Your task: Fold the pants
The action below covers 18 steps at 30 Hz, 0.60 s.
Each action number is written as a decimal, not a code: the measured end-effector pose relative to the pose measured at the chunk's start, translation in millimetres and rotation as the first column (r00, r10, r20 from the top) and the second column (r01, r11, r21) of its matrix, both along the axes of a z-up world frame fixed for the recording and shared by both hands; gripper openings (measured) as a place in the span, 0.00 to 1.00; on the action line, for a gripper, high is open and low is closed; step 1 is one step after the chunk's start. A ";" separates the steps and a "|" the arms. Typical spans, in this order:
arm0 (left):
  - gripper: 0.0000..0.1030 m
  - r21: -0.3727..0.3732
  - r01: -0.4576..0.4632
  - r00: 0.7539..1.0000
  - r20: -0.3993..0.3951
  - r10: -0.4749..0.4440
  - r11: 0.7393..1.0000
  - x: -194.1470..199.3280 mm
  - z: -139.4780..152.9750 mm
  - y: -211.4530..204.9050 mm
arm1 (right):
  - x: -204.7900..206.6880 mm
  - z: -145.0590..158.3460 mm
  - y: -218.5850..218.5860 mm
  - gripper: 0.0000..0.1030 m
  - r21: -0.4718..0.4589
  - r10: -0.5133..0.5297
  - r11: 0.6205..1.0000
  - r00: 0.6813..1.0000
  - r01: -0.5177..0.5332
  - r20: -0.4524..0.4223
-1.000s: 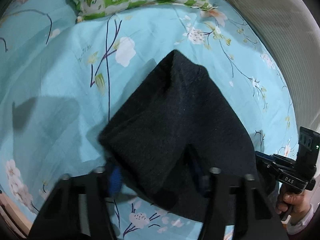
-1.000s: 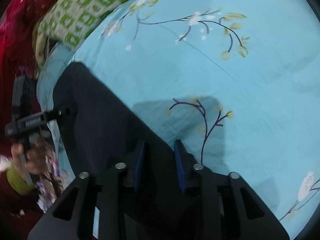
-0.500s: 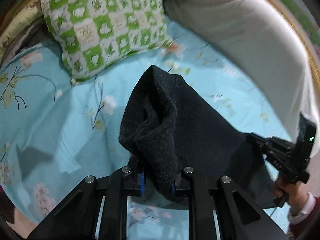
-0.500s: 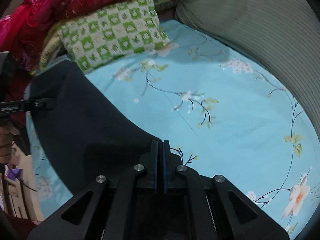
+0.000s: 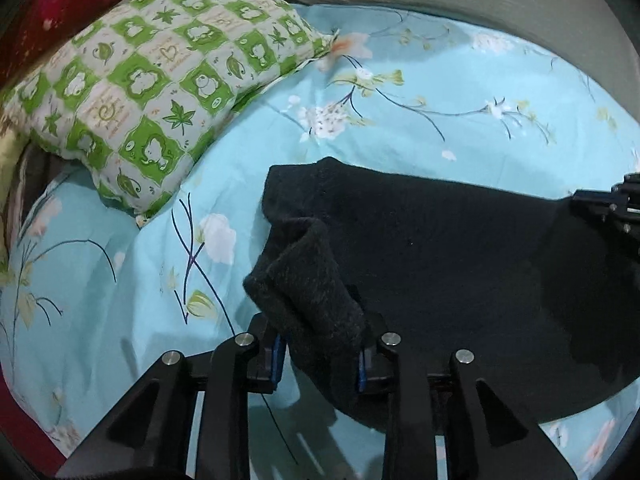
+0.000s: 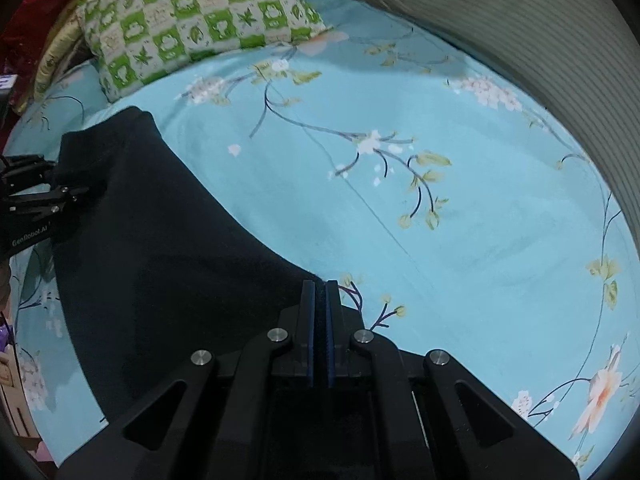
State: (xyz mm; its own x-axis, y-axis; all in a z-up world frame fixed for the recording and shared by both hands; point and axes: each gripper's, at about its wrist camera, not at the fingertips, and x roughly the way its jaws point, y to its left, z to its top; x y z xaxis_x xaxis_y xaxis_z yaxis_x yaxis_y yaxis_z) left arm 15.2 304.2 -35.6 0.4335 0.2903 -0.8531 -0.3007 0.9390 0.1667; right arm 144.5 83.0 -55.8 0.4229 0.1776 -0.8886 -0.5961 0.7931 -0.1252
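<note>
Two views, and each shows me something the other hides. From my left gripper (image 5: 320,354) I see a thick bunched fold of the pants (image 5: 420,248) standing up between its blue pads (image 5: 277,356), which are clamped on that fold with the cloth filling the gap between them. Beyond it the dark pants spread flat to the right across the blue flowered sheet (image 5: 400,112), reaching my right gripper (image 5: 612,210) at the frame's far right edge. A green checked pillow (image 5: 160,76) lies up left, well apart from the cloth, with bare sheet between.

From my right gripper (image 6: 320,332) the pads are pressed nearly together, pinching a thin edge of the pants (image 6: 160,248) right at their tips. Here the cloth sweeps away to the left, its curved edge running up toward my left gripper (image 6: 36,196), which touches the far corner. To the right lies a wide stretch of open sheet (image 6: 480,240), bounded by a grey striped cushion (image 6: 540,40) along the top right. The pillow (image 6: 192,16) sits beyond the pants' upper corner.
</note>
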 end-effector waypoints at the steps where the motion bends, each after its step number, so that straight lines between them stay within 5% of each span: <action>1: 0.32 -0.006 -0.004 1.000 0.000 0.004 1.000 0.6 1.0 1.5 | 0.7 -0.7 -1.5 0.06 0.005 -0.012 1.000 1.000 0.012 -0.009; 5: 0.51 -0.006 -0.045 0.999 0.004 0.045 0.999 -8.3 12.5 12.5 | -1.4 10.0 -16.8 0.23 0.075 -0.094 0.992 0.995 0.097 -0.035; 7: 0.53 0.030 -0.086 0.996 0.007 0.085 0.996 -15.3 20.9 17.9 | -8.8 20.4 -32.4 0.30 0.117 -0.133 0.983 0.990 0.138 -0.048; 10: 0.57 -0.015 -0.121 0.992 0.027 0.121 0.993 -25.2 36.6 23.1 | -27.5 37.1 -60.5 0.40 0.176 -0.190 0.964 0.980 0.197 -0.057; 18: 0.69 -0.067 -0.063 0.990 0.124 0.071 0.996 -19.2 85.7 -20.2 | -104.4 53.4 -151.1 0.47 0.264 -0.374 0.879 0.917 0.398 -0.138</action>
